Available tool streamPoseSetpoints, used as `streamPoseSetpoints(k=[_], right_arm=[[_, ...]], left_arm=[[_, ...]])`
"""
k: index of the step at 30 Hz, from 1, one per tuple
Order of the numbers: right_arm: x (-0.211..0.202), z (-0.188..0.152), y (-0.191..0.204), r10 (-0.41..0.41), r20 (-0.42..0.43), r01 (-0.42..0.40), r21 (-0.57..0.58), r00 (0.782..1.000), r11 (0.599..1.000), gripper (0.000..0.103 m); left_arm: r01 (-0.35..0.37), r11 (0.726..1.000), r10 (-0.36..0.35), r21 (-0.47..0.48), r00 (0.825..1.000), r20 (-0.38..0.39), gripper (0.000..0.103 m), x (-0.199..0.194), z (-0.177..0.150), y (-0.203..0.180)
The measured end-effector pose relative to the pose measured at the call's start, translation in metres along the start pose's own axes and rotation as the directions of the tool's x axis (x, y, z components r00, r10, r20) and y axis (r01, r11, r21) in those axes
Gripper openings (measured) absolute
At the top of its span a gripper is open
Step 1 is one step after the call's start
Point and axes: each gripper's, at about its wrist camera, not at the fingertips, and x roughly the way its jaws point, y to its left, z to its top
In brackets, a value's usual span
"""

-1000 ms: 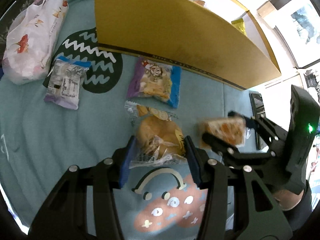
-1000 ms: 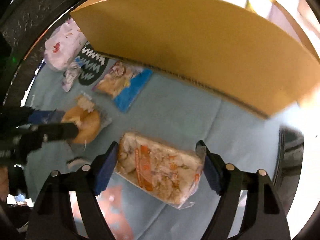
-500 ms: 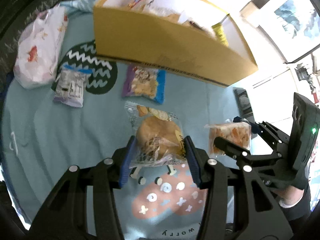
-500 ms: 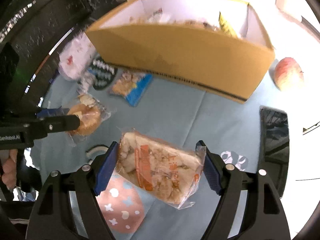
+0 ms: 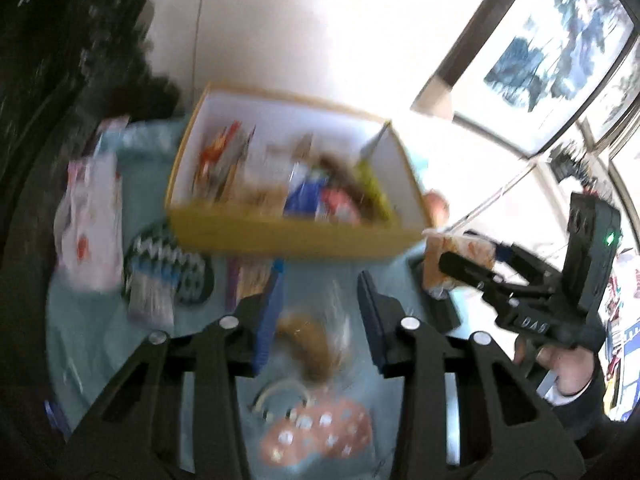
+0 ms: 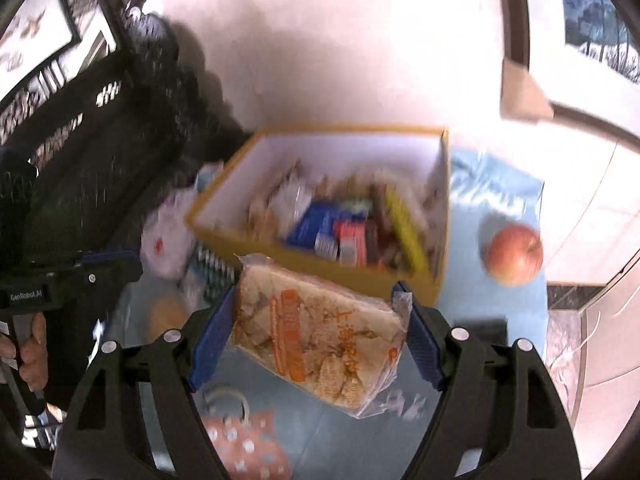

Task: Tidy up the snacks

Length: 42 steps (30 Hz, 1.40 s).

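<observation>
My right gripper (image 6: 320, 332) is shut on a clear pack of orange-labelled crackers (image 6: 316, 340) and holds it in the air just in front of the yellow cardboard box (image 6: 400, 276); the pack also shows in the left wrist view (image 5: 456, 256). The box (image 5: 288, 236) holds several snack packs. My left gripper (image 5: 320, 312) is open. The wrapped bun (image 5: 312, 348) is blurred below and between its fingers, apart from the pads; it also shows in the right wrist view (image 6: 166, 314) low on the blue cloth.
A white flowered bag (image 5: 92, 220), a small pale pack (image 5: 152, 300) and a purple-blue chip pack (image 5: 248, 284) lie on the blue cloth left of and before the box. An apple (image 6: 514, 254) sits right of the box. A dark phone (image 6: 480, 328) lies near it.
Both grippers have risen, so the box's inside now shows. The left gripper has opened and the bun has dropped out of it. The right still holds the cracker pack.
</observation>
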Motion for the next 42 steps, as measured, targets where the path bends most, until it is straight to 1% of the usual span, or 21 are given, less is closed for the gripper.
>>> streamPoseSetpoints(k=[2, 5, 6, 7, 8, 11, 12, 14, 16, 17, 18, 19, 21, 22, 24, 26, 28, 33, 37, 40, 42], right_arm=[[0.008, 0.017, -0.003, -0.012, 0.008, 0.012, 0.009, 1.000, 1.000, 0.078], [0.011, 0.027, -0.002, 0.012, 0.023, -0.012, 0.003, 1.000, 1.000, 0.078], [0.013, 0.027, -0.001, 0.023, 0.020, -0.023, -0.002, 1.000, 1.000, 0.078], [0.017, 0.024, -0.001, 0.032, 0.005, -0.031, -0.009, 0.999, 0.999, 0.078], [0.020, 0.021, -0.001, 0.032, -0.006, -0.032, -0.011, 0.999, 0.999, 0.078], [0.031, 0.009, -0.003, 0.039, -0.051, -0.039, -0.002, 0.998, 0.999, 0.078], [0.034, 0.005, -0.003, 0.040, -0.063, -0.040, 0.003, 0.997, 0.999, 0.078], [0.036, -0.004, -0.003, 0.045, -0.087, -0.045, 0.006, 0.995, 0.999, 0.078], [0.039, -0.009, -0.002, 0.049, -0.106, -0.049, 0.007, 0.993, 0.999, 0.078], [0.039, -0.011, -0.001, 0.053, -0.111, -0.052, 0.009, 0.992, 0.999, 0.078], [0.039, -0.013, -0.001, 0.056, -0.115, -0.055, 0.011, 0.992, 0.998, 0.078], [0.037, -0.014, 0.000, 0.059, -0.118, -0.058, 0.012, 0.991, 0.998, 0.078], [0.036, -0.018, 0.002, 0.063, -0.120, -0.063, 0.009, 0.991, 0.998, 0.078], [0.035, -0.020, 0.004, 0.065, -0.124, -0.065, 0.008, 0.990, 0.998, 0.078], [0.033, -0.024, 0.006, 0.069, -0.128, -0.069, 0.008, 0.989, 0.998, 0.078], [0.033, -0.028, 0.007, 0.068, -0.136, -0.067, 0.007, 0.988, 0.998, 0.078], [0.032, -0.032, 0.007, 0.071, -0.141, -0.071, 0.009, 0.987, 0.997, 0.078], [0.027, -0.034, 0.008, 0.078, -0.141, -0.079, -0.001, 0.987, 0.997, 0.078], [0.020, -0.026, 0.007, 0.077, -0.113, -0.078, -0.012, 0.991, 0.997, 0.078], [0.009, -0.011, 0.008, 0.071, -0.056, -0.072, -0.021, 0.996, 0.997, 0.078], [0.003, 0.000, 0.008, 0.064, -0.017, -0.064, -0.023, 0.998, 0.998, 0.078]], left_arm=[[-0.032, 0.999, 0.032, 0.016, 0.999, 0.017, 0.038, 0.006, 0.017, -0.003], [-0.018, 1.000, 0.018, -0.005, 1.000, 0.005, 0.038, 0.014, 0.019, 0.002], [-0.033, 0.999, 0.033, 0.004, 0.999, -0.014, 0.049, 0.022, 0.012, 0.006], [-0.042, 0.999, 0.043, 0.012, 0.998, -0.052, 0.065, 0.031, 0.003, 0.009], [-0.048, 0.999, 0.049, 0.017, 0.995, -0.082, 0.070, 0.038, -0.005, 0.012], [-0.074, 0.996, 0.084, 0.055, 0.972, -0.218, 0.071, 0.067, -0.046, 0.018], [-0.084, 0.994, 0.101, 0.074, 0.959, -0.266, 0.071, 0.077, -0.065, 0.018], [-0.069, 0.992, 0.100, 0.107, 0.941, -0.322, 0.073, 0.087, -0.089, 0.017], [-0.067, 0.981, 0.130, 0.180, 0.923, -0.363, 0.085, 0.099, -0.113, 0.010], [-0.081, 0.973, 0.158, 0.218, 0.918, -0.365, 0.086, 0.104, -0.120, 0.008], [-0.116, 0.963, 0.202, 0.243, 0.909, -0.365, 0.086, 0.111, -0.126, 0.008], [-0.134, 0.965, 0.212, 0.227, 0.904, -0.370, 0.086, 0.116, -0.126, 0.010], [-0.165, 0.977, 0.205, 0.135, 0.902, -0.381, 0.087, 0.123, -0.123, 0.019], [-0.193, 0.978, 0.207, 0.076, 0.895, -0.395, 0.087, 0.128, -0.121, 0.026], [-0.227, 0.974, 0.215, 0.023, 0.883, -0.418, 0.086, 0.137, -0.120, 0.032], [-0.257, 0.966, 0.246, 0.038, 0.859, -0.449, 0.073, 0.148, -0.125, 0.031], [-0.273, 0.960, 0.268, 0.056, 0.849, -0.455, 0.056, 0.153, -0.130, 0.031], [-0.261, 0.963, 0.265, 0.072, 0.860, -0.437, 0.055, 0.135, -0.138, 0.031], [-0.251, 0.967, 0.250, 0.047, 0.891, -0.378, 0.055, 0.102, -0.123, 0.033], [-0.237, 0.971, 0.233, 0.022, 0.928, -0.292, 0.055, 0.069, -0.092, 0.031], [-0.222, 0.975, 0.218, 0.007, 0.952, -0.215, 0.055, 0.051, -0.058, 0.029]])
